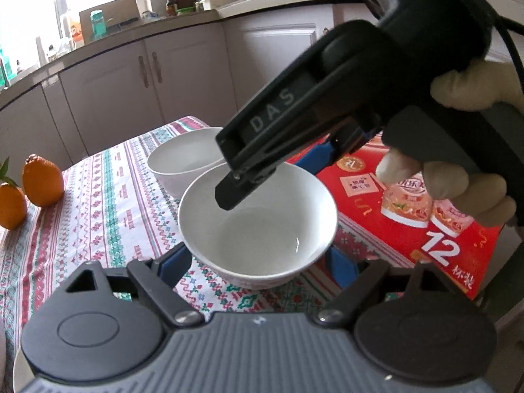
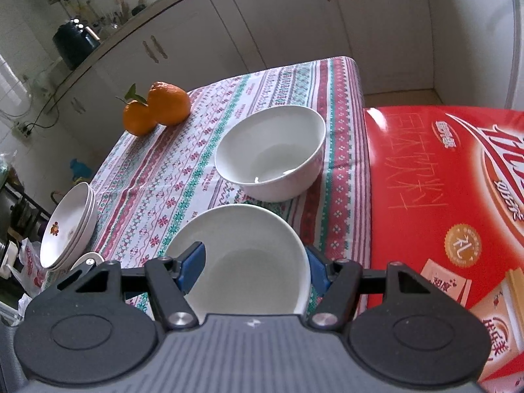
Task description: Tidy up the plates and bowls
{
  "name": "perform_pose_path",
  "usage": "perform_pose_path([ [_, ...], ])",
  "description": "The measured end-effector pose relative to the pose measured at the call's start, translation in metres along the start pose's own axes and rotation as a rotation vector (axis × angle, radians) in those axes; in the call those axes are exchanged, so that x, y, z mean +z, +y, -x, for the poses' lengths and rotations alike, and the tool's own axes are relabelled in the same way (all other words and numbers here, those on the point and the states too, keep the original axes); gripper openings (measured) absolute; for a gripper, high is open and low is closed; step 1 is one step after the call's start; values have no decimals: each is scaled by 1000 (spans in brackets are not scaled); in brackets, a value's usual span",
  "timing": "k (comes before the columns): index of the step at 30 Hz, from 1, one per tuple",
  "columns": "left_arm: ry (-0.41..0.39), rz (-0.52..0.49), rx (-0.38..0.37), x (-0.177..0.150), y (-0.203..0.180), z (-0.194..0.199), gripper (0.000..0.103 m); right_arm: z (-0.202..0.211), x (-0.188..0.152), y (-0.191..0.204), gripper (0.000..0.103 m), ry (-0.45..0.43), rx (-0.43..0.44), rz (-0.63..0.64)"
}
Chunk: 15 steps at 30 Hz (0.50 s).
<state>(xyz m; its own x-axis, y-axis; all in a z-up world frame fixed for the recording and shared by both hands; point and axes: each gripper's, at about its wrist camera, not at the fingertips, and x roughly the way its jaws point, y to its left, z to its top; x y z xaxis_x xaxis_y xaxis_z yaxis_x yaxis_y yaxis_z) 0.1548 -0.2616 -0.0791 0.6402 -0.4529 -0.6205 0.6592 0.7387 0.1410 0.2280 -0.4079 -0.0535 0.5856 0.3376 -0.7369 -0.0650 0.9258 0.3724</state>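
Note:
A white bowl [image 1: 262, 232] stands on the patterned tablecloth [image 1: 98, 213]. My left gripper [image 1: 258, 263] is shut on it, with a blue pad against each side of its lower wall. My right gripper [image 1: 267, 180] comes down from the upper right and is open. Its dark finger hangs inside the bowl while the blue-padded one stays outside the far rim. In the right wrist view the same bowl [image 2: 249, 239] lies between the pads of my right gripper [image 2: 253, 270]. A second white bowl [image 2: 271, 150] sits just beyond it. Stacked plates [image 2: 68, 226] rest at the table's left edge.
A red gift box [image 2: 442, 196] lies along the right side of the table. Two oranges [image 2: 157, 108] sit at the far left. A gloved hand [image 1: 475, 85] holds the right gripper. Kitchen cabinets [image 1: 147, 75] stand behind the table.

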Motion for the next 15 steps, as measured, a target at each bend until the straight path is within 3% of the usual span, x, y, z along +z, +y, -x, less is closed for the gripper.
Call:
perform_pose_path([
  [11, 0, 34, -10, -1, 8, -6, 88, -5, 2, 4, 71, 16, -11, 23],
  [15, 8, 35, -11, -2, 10, -8, 87, -8, 4, -3, 71, 9, 35, 42],
])
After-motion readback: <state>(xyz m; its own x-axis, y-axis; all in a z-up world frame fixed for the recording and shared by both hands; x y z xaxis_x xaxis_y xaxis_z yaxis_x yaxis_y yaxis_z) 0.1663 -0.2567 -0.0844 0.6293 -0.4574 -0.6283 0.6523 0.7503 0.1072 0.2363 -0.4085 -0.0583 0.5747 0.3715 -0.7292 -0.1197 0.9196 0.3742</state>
